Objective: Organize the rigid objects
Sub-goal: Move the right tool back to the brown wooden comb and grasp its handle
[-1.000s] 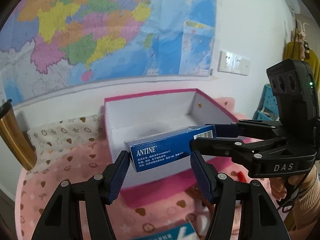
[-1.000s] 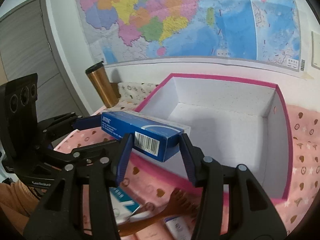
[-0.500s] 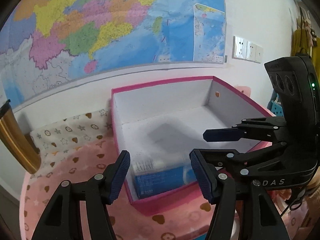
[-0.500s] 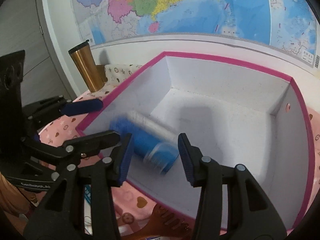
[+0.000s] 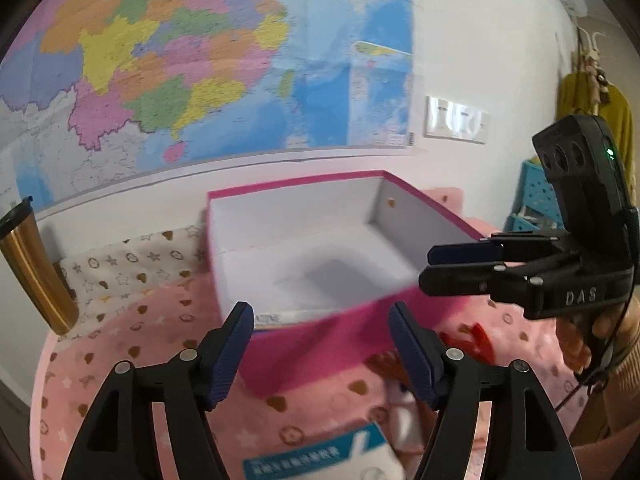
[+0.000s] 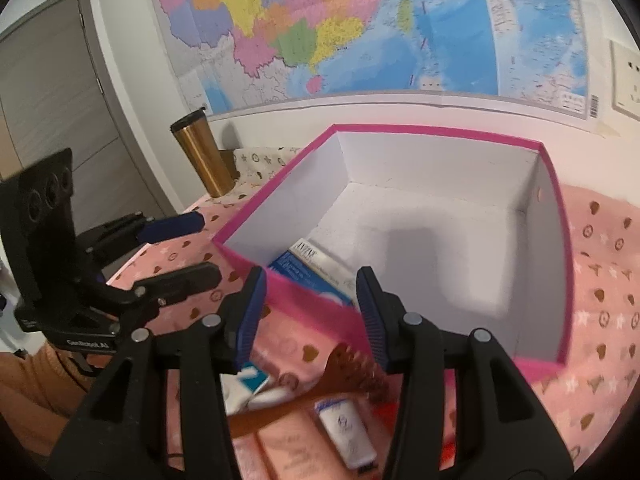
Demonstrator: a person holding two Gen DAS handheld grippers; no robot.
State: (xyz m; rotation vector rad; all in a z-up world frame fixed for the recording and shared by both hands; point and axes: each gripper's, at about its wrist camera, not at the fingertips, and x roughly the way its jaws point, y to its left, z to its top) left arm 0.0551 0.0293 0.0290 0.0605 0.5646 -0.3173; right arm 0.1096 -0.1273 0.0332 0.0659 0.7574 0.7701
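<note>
Now the blue cardboard box (image 6: 310,276) lies inside the pink open box (image 6: 560,248). Left gripper (image 5: 320,344) is opening, empty; right gripper (image 6: 308,312) gapes empty, both tipped down over the pink blanket (image 5: 132,340).

Box interior: we see most of the pink box (image 6: 558,208) floor bare, open from above.
Near-left corner: the blue carton (image 6: 308,276) lies there against the wall.
Left of box: the gold tumbler (image 6: 202,156) stands upright, well apart.
In front of box: we find a white tube (image 6: 346,430) and white-blue carton (image 5: 316,458) crowding the blanket.
</note>
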